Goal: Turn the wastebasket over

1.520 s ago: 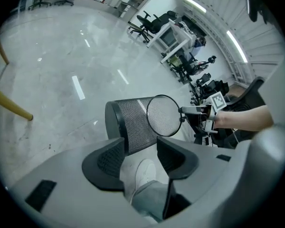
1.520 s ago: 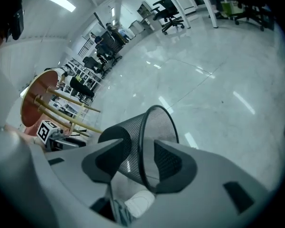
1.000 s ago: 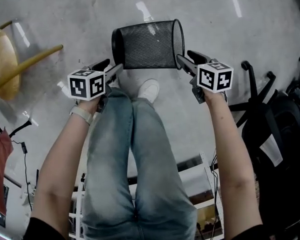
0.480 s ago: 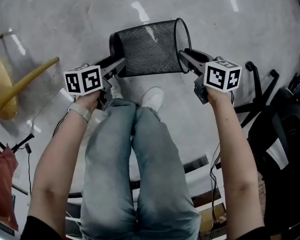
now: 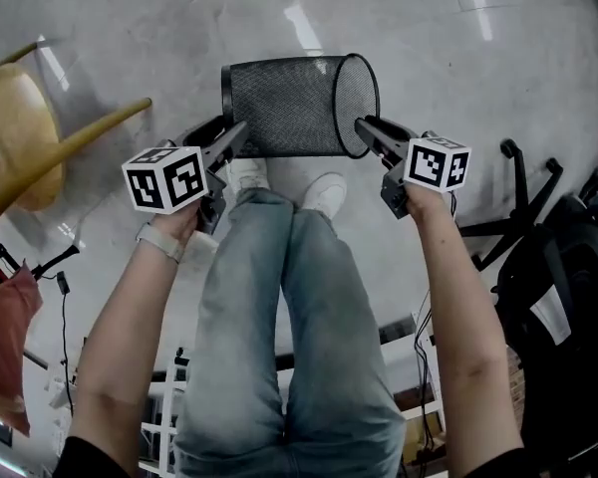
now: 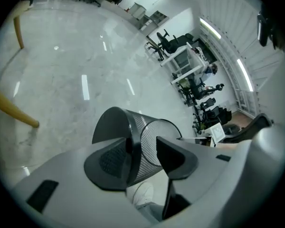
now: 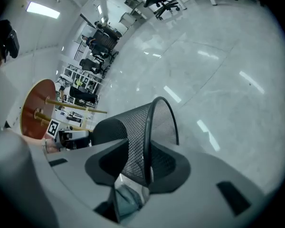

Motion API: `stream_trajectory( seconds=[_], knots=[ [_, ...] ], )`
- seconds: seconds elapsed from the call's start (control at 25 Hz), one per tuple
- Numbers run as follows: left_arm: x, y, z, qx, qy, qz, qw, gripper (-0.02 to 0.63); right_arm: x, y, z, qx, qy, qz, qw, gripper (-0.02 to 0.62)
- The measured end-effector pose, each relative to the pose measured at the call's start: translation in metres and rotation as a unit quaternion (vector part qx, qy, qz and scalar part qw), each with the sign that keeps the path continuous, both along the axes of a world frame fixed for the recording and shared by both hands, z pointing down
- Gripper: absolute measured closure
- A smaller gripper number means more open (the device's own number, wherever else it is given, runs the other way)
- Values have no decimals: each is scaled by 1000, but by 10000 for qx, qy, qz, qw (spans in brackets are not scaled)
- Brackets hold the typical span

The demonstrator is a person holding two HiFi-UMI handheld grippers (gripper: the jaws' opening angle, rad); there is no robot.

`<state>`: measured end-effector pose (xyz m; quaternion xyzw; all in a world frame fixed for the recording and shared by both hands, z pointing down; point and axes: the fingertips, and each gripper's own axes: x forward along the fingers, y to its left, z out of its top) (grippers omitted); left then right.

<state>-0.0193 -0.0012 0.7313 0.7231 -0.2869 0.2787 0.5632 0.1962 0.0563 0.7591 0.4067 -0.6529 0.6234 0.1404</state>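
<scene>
- Lying sideways at upper centre, the wastebasket [image 5: 289, 106] hangs above the floor [image 5: 130, 28].
- Base edge: pinched by the left gripper [image 5: 229, 132], whose jaws have just been closing.
- Open rim: clamped in the jaws of the right gripper [image 5: 363, 125].

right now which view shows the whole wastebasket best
The head view: the wastebasket shows whole, on its side, mouth toward picture right. The left gripper view shows mostly its base end; the right gripper view its open rim close up.
</scene>
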Motion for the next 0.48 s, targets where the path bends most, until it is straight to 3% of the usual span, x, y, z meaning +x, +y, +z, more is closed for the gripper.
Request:
stream_trajectory(
  seconds=[0.24,0.36,0.48],
  knots=[
    [-29,-2,-39,339,-67,119,9993,403,-33,-12,3,229,-311,74,9992,459],
    [-11,-2,-56,430,223,240,9985,403,-15,-13,6,251,-176,218,9993,442],
    [27,0,-75,780,570,672,9930,410,17,-7,16,198,174,331,9991,425]
  ],
)
